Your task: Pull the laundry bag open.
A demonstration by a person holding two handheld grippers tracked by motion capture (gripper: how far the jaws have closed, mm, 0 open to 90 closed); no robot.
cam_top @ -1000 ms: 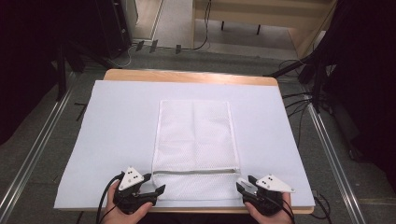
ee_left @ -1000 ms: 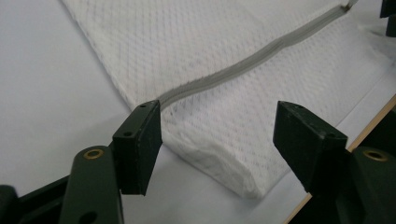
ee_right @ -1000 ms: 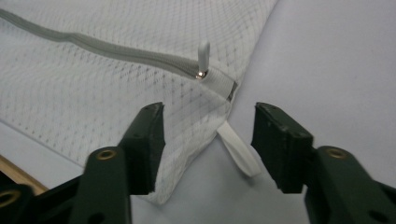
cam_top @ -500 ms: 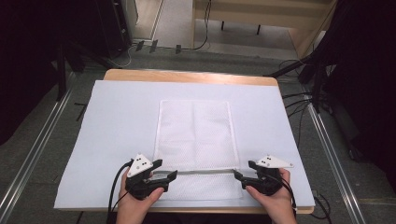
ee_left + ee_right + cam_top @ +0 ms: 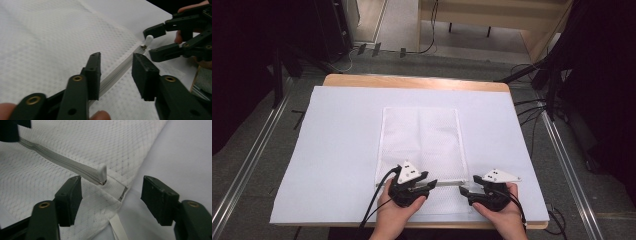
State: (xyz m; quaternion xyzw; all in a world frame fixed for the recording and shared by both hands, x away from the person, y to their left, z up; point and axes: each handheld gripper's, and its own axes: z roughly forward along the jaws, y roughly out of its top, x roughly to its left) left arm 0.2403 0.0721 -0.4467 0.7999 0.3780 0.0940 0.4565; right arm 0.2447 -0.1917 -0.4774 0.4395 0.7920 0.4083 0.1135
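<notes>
A white mesh bag [image 5: 420,135] lies flat in the middle of the white sheet, its grey zipper [image 5: 447,183] running across near the front end. My left gripper [image 5: 431,184] is open and straddles the zipper [image 5: 117,72] just above the fabric. The right gripper [image 5: 465,190] is open at the zipper's right end. The white zipper pull [image 5: 102,171] stands between its open jaws, a little ahead of the pads. From the left gripper view the pull [image 5: 149,40] sits between the right gripper's fingertips [image 5: 156,30]. Neither gripper holds anything.
The white sheet [image 5: 337,150] covers most of a wooden table [image 5: 412,81]. A white ribbon loop [image 5: 118,227] hangs from the bag's corner near the pull. Cables and dark stands line the floor on both sides. Both hands rest at the table's front edge.
Both grippers have moved inward along the zipper toward each other and slightly forward; the left one moved farther. Both stay open.
</notes>
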